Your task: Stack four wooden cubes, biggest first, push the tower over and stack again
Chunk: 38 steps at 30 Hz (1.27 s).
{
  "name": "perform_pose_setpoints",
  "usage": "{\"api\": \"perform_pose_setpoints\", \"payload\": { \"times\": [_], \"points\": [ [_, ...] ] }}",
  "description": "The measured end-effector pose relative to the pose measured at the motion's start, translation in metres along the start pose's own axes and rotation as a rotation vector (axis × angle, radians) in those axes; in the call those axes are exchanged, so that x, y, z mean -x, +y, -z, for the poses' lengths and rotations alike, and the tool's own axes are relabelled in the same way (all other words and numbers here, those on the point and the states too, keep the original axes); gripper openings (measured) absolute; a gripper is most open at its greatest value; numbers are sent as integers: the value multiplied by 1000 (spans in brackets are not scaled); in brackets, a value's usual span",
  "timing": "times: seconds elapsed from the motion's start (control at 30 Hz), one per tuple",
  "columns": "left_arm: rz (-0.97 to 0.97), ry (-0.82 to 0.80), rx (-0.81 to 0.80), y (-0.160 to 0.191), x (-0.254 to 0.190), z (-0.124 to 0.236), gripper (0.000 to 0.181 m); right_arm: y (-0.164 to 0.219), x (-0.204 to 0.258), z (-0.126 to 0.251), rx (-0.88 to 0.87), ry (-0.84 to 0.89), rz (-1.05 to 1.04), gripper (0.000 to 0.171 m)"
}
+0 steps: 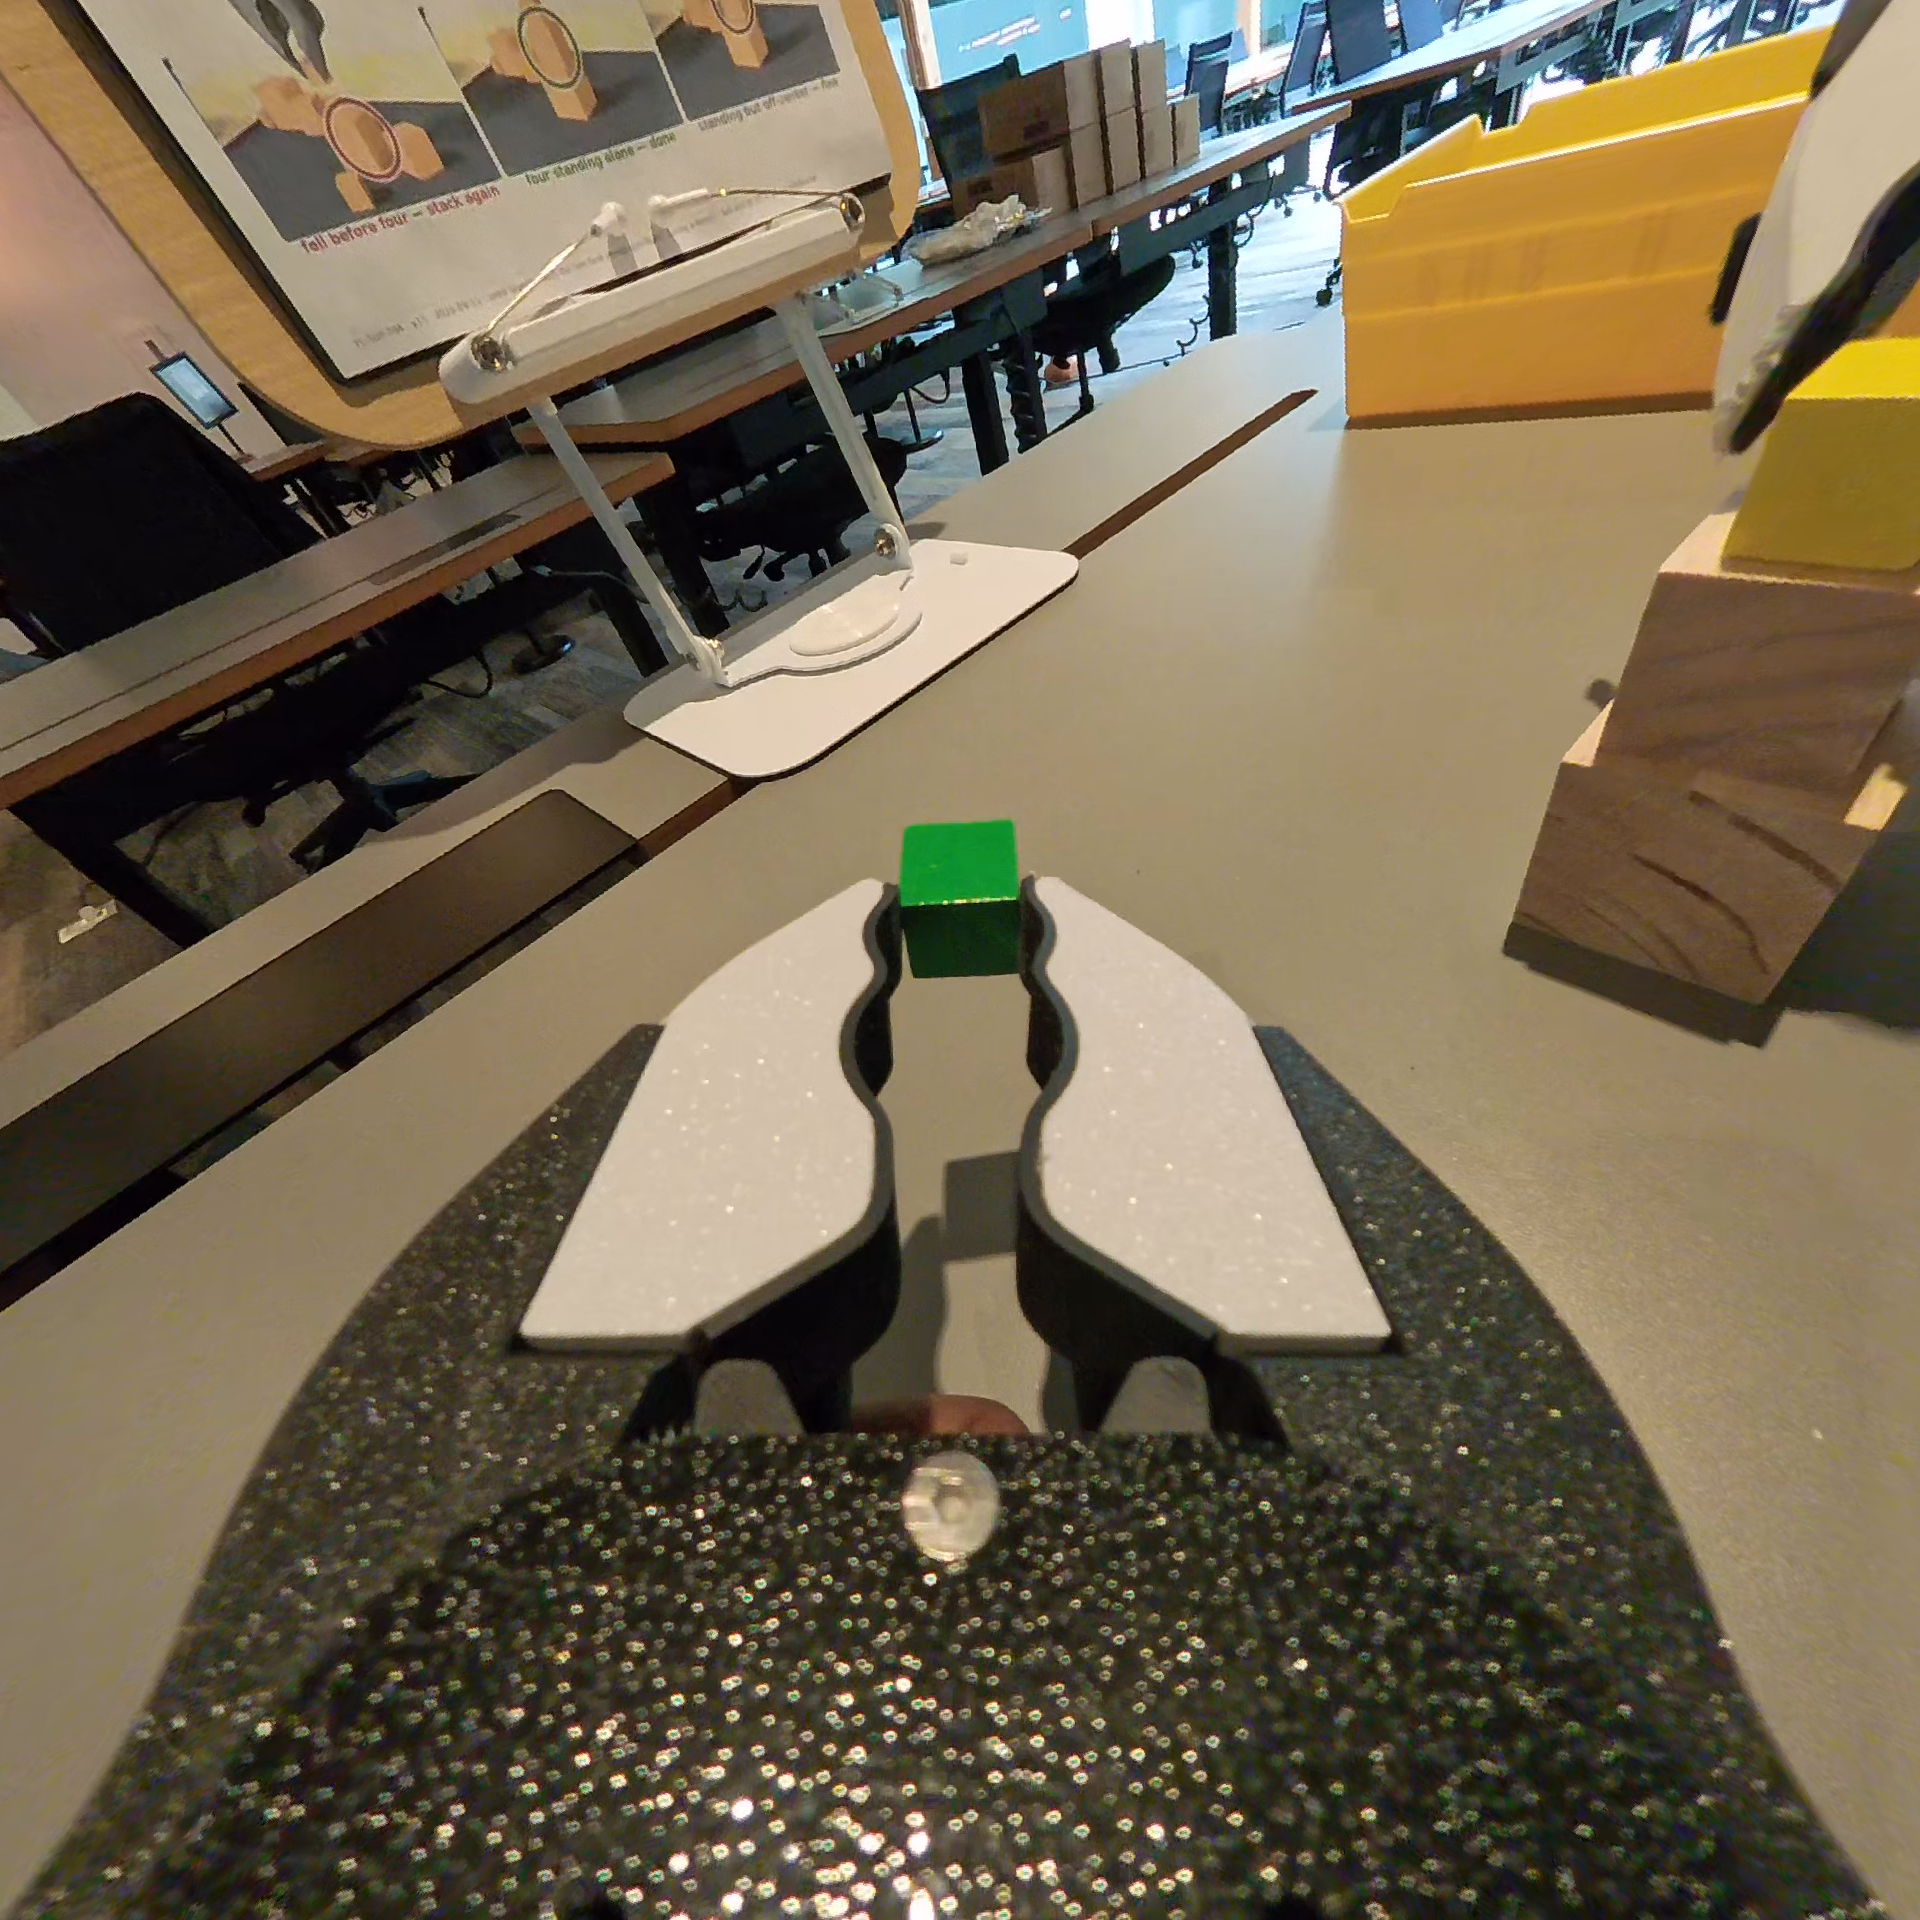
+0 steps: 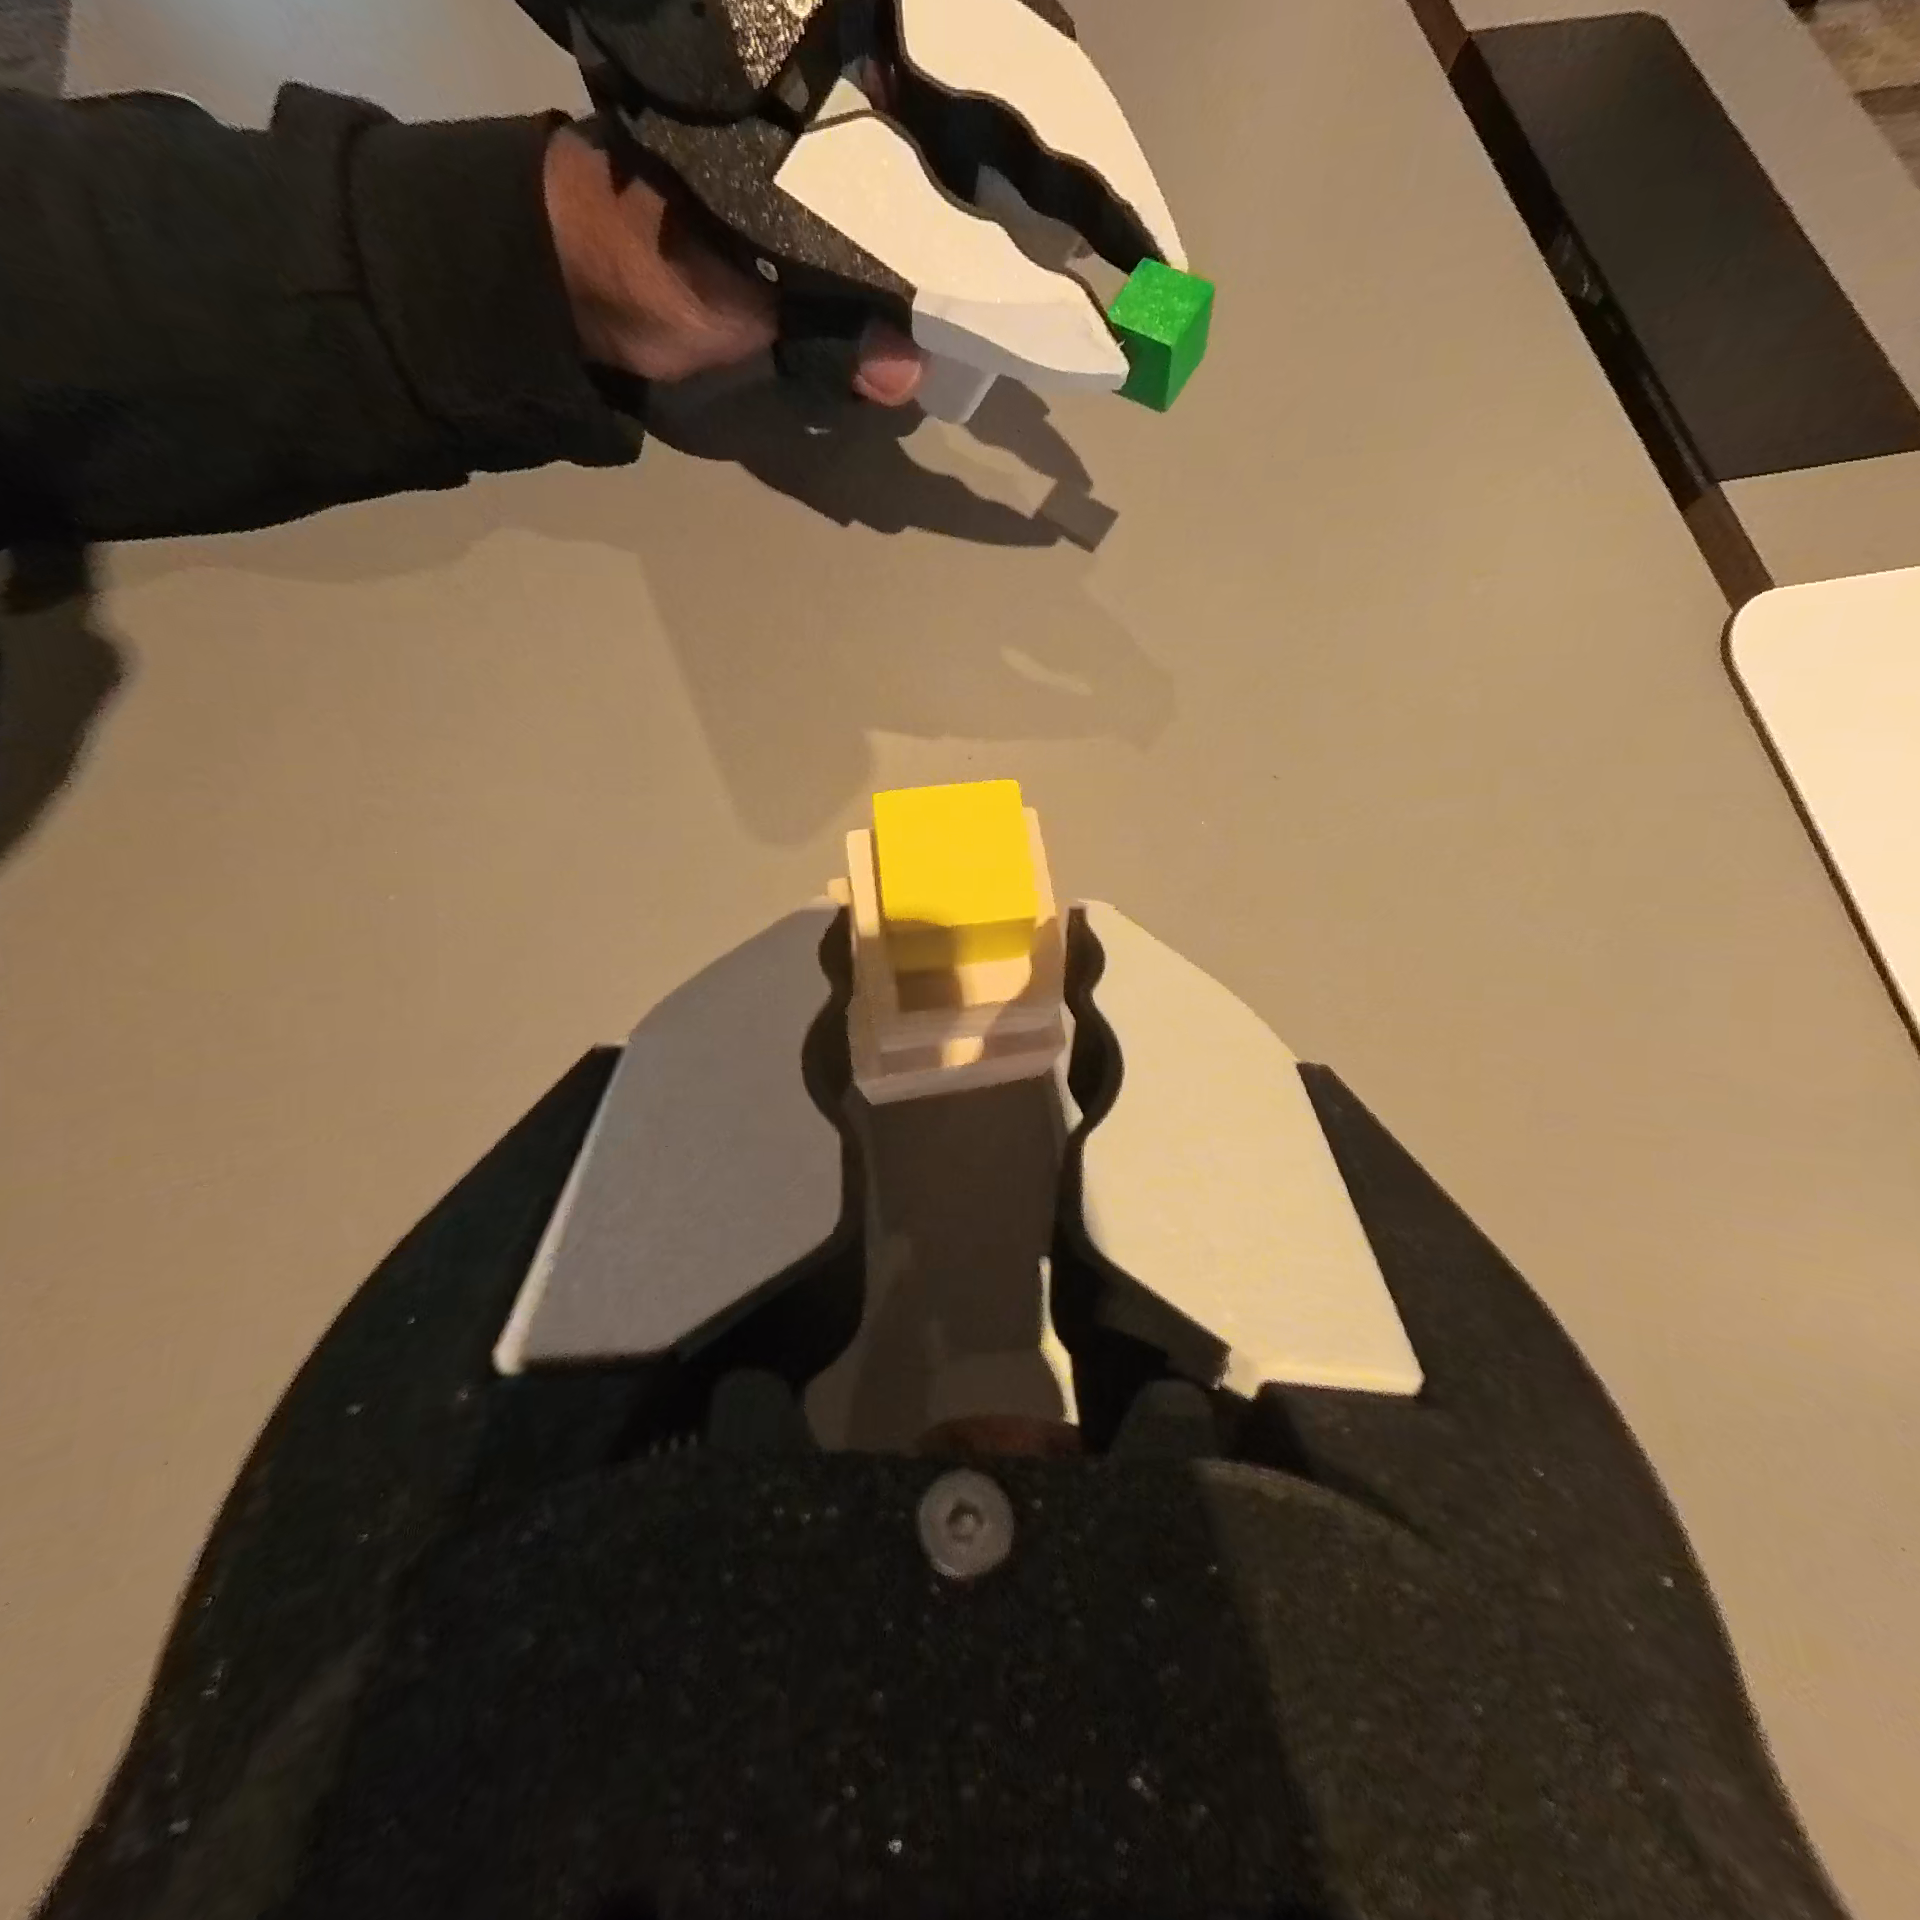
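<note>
My left gripper point(image 1: 961, 894) is shut on a small green cube point(image 1: 958, 904) and holds it above the grey table; both also show in the right wrist view, the green cube point(image 2: 1169, 332) at the top. To its right stands a stack: a big wooden cube point(image 1: 1683, 883), a smaller wooden cube point(image 1: 1787, 665) and a yellow cube point(image 1: 1839, 478) on top. My right gripper point(image 2: 956, 925) looks down on the stack, open, its fingers either side of the yellow cube point(image 2: 951, 852) with small gaps. One right finger point(image 1: 1797, 332) shows beside the yellow cube.
A white stand with a flat base point(image 1: 862, 665) stands at the far left table edge; its base corner point(image 2: 1849, 748) shows on the right. Yellow bins point(image 1: 1538, 281) stand at the back. A hand and dark sleeve point(image 2: 260, 312) hold the left gripper. A dark strip point(image 2: 1683, 239) runs along the table edge. The left gripper's tips are roughly 15 cm from the right gripper's.
</note>
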<state>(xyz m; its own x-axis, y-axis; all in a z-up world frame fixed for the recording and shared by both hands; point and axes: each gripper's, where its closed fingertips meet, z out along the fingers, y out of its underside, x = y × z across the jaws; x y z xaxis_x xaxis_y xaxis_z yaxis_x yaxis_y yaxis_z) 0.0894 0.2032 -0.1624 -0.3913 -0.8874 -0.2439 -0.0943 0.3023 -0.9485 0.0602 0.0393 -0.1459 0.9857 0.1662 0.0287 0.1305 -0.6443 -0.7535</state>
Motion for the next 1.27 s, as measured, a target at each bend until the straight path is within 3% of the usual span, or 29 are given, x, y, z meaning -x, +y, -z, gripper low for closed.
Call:
{"api": "perform_pose_setpoints", "payload": {
  "times": [0.33,0.6,0.93,1.27],
  "points": [
    [43,99,-60,-16,-15,5,21,8,-8,32,-68,-168,46,42],
    [34,352,-133,-59,-70,12,21,34,-80,8,-275,-8,12,39],
    [-47,687,-199,-110,-122,-3,21,23,-83,10,-552,13,41,36],
    [-126,801,-108,-101,-143,-14,21,22,-84,14,-580,-43,6,33]
  ]
}}
